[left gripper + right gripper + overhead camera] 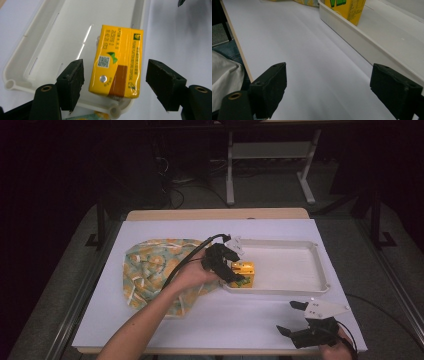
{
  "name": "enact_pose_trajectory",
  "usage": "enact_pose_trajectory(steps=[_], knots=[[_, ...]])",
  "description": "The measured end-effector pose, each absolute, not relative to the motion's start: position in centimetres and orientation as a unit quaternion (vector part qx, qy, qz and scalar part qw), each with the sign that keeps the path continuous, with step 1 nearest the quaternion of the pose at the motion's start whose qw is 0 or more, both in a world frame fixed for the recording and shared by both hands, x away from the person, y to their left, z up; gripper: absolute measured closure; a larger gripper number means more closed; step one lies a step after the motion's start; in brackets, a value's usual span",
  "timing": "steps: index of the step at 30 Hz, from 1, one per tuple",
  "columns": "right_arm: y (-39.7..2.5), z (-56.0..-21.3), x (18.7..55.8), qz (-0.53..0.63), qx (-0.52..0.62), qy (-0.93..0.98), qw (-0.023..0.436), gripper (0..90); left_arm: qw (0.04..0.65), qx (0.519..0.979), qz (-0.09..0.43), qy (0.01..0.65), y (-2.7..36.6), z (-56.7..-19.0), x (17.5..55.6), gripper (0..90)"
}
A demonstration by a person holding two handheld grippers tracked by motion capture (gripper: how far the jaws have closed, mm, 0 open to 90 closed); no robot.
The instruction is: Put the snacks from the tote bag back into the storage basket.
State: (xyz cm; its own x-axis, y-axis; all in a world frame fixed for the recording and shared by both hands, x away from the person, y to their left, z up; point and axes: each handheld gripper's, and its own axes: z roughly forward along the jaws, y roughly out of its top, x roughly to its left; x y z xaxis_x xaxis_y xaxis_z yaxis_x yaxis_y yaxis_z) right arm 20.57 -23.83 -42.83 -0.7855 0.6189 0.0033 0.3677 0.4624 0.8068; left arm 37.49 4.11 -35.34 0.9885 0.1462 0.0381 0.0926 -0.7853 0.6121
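Observation:
A yellow juice carton [244,274] sits in the near left corner of a white tray [320,270]. My left gripper [227,265] hovers over it, open. In the left gripper view the carton [116,62] lies between the two black jaws with a gap on each side of it; neither pad [72,82] touches it, and the gripper [117,80] holds nothing. My right gripper [290,317] is open near the table's front right corner. In the right gripper view that gripper [327,87] has bare white table between its jaws, with the carton [347,8] farther off.
A patterned yellow and green cloth [150,270] lies left of the tray, under the left forearm. Apart from the carton, the tray floor [62,32] is bare. The tray's near wall [352,37] runs along the right of the right gripper. A white sheet [240,320] covers the table.

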Motion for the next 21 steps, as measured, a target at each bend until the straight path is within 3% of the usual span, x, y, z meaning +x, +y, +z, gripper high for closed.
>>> enact_pose_trajectory(steps=[21], knots=[[-23.5, -43.0, 20.6, 0.420, 0.298, 0.844, 0.145, 13.4, 0.342, 0.932, 0.069, 0.095, 7.3, -35.9, 36.4, 26.8]])
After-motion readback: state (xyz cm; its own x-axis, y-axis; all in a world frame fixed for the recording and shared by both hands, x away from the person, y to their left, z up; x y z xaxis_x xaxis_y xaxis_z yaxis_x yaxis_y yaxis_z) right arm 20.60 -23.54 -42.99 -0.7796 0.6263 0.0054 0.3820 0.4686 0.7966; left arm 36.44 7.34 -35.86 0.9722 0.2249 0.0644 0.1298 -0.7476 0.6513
